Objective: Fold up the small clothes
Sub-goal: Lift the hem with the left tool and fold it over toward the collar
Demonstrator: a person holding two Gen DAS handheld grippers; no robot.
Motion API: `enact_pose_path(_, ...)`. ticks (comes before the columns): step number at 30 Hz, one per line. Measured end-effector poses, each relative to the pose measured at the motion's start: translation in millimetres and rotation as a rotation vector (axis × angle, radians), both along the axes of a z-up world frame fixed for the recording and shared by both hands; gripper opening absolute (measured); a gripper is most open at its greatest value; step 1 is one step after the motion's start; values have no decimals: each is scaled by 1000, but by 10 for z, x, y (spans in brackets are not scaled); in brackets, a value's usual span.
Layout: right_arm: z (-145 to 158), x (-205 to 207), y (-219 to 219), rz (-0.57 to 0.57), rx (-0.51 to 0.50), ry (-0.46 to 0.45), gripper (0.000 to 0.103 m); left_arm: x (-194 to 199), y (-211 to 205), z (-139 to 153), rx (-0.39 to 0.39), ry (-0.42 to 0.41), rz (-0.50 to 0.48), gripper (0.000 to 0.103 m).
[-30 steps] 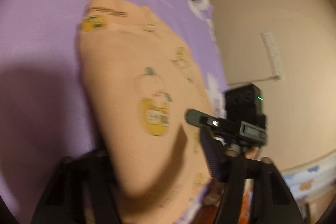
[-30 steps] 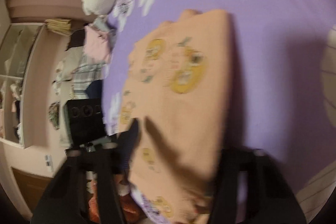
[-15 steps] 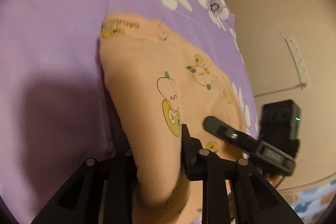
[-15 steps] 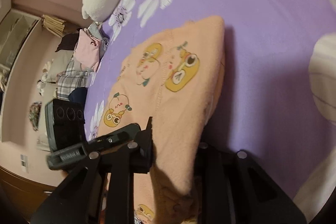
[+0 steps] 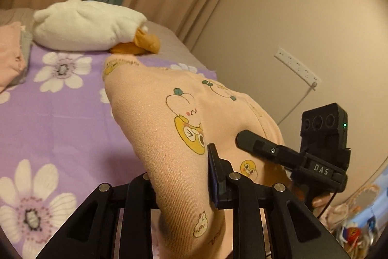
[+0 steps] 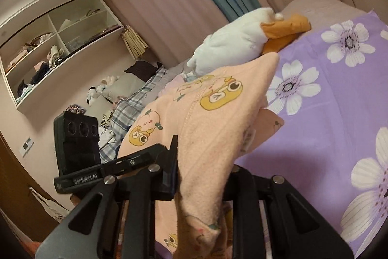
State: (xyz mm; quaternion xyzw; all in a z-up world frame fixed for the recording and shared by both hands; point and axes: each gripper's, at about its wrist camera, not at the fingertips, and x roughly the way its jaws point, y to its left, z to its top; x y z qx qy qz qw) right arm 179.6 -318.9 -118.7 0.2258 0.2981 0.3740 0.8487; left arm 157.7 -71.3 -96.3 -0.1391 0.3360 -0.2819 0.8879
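Left wrist view has my left tongs [image 5: 184, 176] clamped on the near edge of a small peach garment [image 5: 155, 113], with the cloth bunched between the black fingers at six o'clock. From there the garment runs up toward twelve o'clock in a taut ridge, its far end reaching close to a white plush duck [image 5: 87, 28] with an orange bill. At three o'clock I can see my right tongs [image 5: 245, 137] pressed into the same cloth.

On the right wrist view, the right tongs [image 6: 201, 176] are likewise shut on a thick wad of the garment at six o'clock, while the left tongs [image 6: 167, 145] reach in from nine o'clock to grip the same near edge. I judge the fold to be at an early or middle stage: the near edge is up off the bed [image 6: 327, 125], and the rest of the garment slopes away toward the bed at twelve o'clock. Carrying that edge over, laying it flat and smoothing it are all yet to be done.

The garment is a soft, slightly fuzzy knit, peach with printed yellow cartoon animals and a raised seam running down its middle. It drapes limply and creases readily. The bed's purple cover, printed with large white flowers, looks smooth and thin.
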Motion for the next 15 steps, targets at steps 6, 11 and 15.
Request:
enact_pose_path(6,-1,-23,211,23,-33,16,22,-56,79,-22,37,14,26,23)
enact_pose_path(11,32,-110,282,24,-58,16,22,-100,183,5,22,11,25,23)
enact_pose_path(15,62,-127,319,23,-76,17,22,-106,232,9,17,15,20,23)
